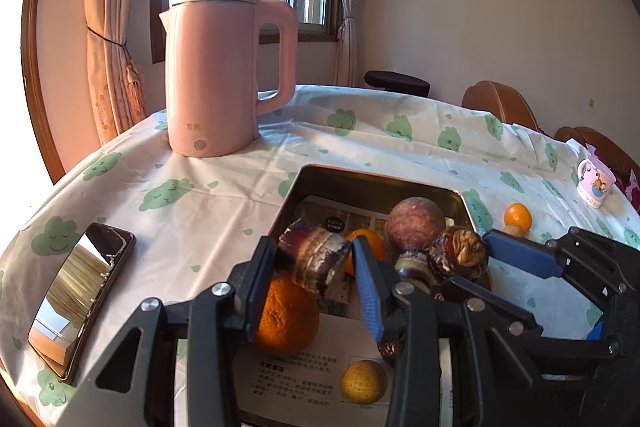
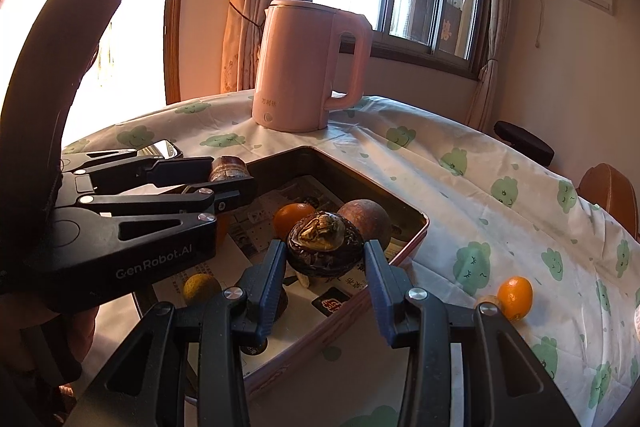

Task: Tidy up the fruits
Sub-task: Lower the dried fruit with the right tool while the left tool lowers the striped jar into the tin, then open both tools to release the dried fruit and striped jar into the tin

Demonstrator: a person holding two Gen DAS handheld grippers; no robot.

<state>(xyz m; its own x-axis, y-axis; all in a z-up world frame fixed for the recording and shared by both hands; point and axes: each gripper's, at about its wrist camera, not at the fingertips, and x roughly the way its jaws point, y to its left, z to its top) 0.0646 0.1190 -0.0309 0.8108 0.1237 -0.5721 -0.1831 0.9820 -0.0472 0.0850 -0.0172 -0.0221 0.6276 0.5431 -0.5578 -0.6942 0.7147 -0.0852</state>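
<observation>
dark glossy water chestnut (image 2: 325,245) (papery tan top)

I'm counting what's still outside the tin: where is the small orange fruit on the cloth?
The small orange fruit lies on the tablecloth right of the tin, touching a small tan fruit; in the left wrist view it sits beyond the right gripper.

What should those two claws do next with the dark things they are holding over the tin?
Probably lower both and let go. The left gripper holds a dark cylindrical piece and the right gripper a dark round fruit, both above the tin box, where oranges and other fruit already lie. One small orange waits outside on the tablecloth.
</observation>
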